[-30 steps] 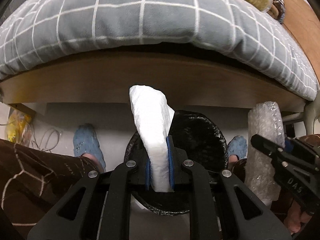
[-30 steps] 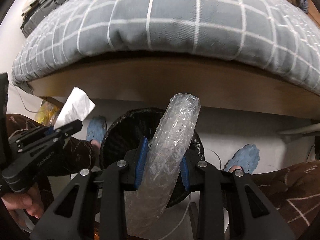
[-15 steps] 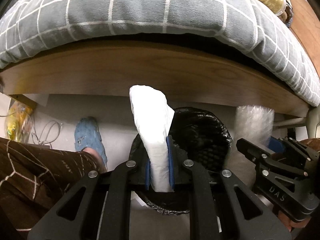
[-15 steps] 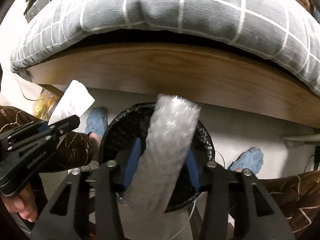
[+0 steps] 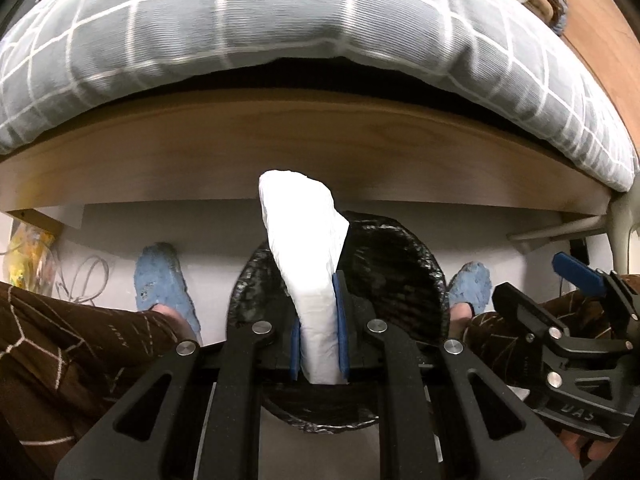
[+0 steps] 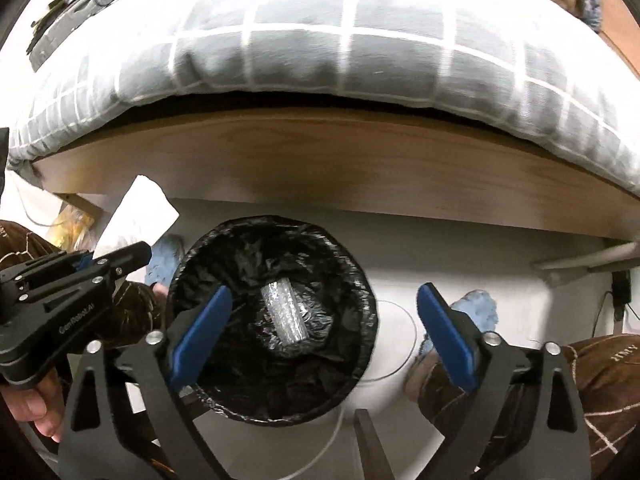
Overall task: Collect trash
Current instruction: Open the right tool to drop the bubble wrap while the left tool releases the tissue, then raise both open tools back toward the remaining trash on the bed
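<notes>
Trash bin (image 5: 400, 264) rim partly behind white tissue (image 5: 304, 248)

Both wrist views look down, sharing bin (image 5: 400, 276) (image 6: 272, 320)

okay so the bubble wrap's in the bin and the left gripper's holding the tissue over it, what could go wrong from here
1. The tissue leans toward the bin's left rim; released now, it might fall outside.
2. The left gripper and the open right gripper both hang close over the bin and could bump.
3. The bubble wrap lies loose on the liner; a low reach could snag it.
</notes>
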